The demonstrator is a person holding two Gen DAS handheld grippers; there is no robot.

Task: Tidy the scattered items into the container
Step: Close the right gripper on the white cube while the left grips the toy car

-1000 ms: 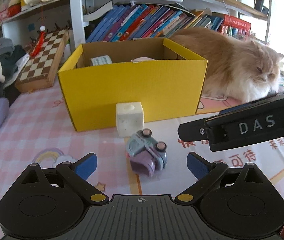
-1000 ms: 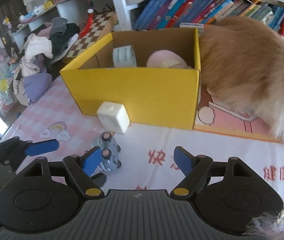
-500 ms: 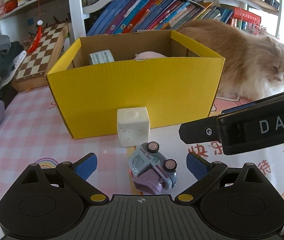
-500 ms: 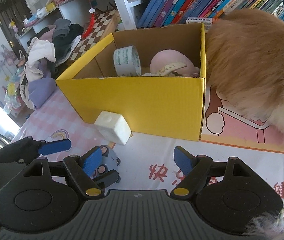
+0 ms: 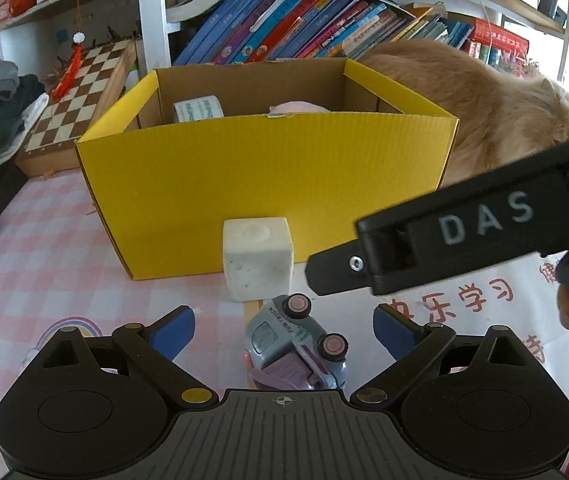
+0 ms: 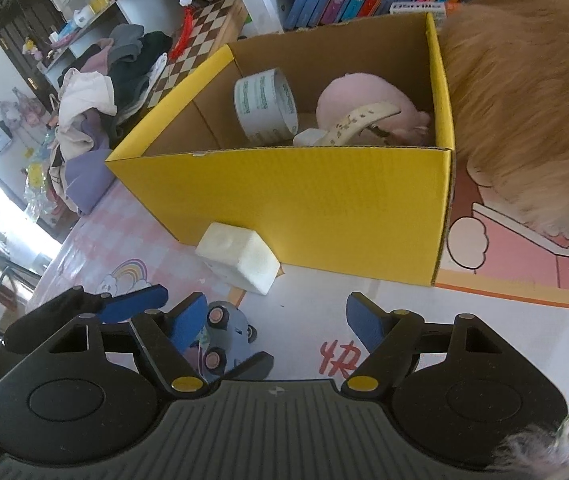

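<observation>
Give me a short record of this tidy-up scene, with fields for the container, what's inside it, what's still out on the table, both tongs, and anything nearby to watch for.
container: yellow cardboard box, open top
inside: tape roll, pink plush toy, cream strap
still out: white cube touching the box front; toy truck tipped on its side
left tongs: open, straddling the toy truck, pads not touching it
right tongs: open, nothing between the pads
nearby: orange cat right beside the box
surface: pink checked table cover
</observation>
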